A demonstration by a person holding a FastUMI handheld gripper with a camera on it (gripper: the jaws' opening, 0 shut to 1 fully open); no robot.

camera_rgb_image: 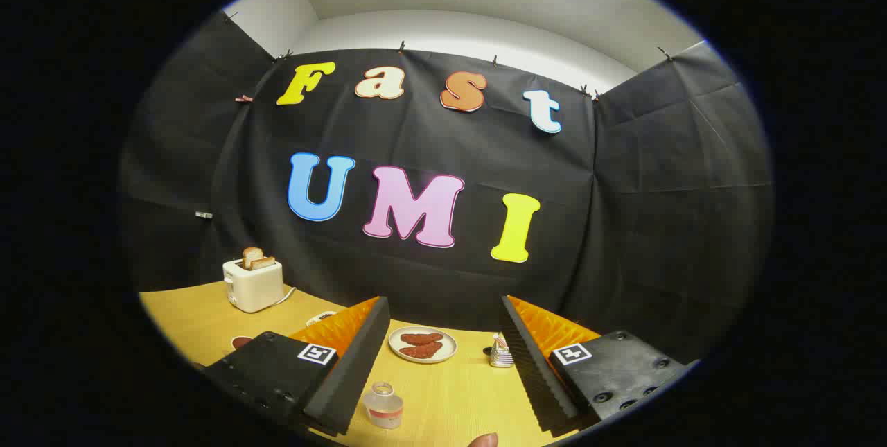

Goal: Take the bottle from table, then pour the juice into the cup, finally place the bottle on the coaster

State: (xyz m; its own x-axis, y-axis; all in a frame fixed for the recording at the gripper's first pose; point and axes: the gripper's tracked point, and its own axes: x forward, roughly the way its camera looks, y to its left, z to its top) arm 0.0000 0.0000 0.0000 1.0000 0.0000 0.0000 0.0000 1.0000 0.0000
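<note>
Okay, hovering high with the gripper (443, 357) spread wide and holding nothing; looks set up to drop around the bottle (382, 405), standing upright on the table (443, 391) between the fingers, nearer the left one; plate (423, 345) further ahead.

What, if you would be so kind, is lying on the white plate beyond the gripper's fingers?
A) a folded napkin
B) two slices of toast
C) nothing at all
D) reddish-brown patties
D: the white plate on the wooden table carries reddish-brown patties; the toast slices stand in the toaster instead, and the gripper is open, its fingers apart above the small bottle.
</note>
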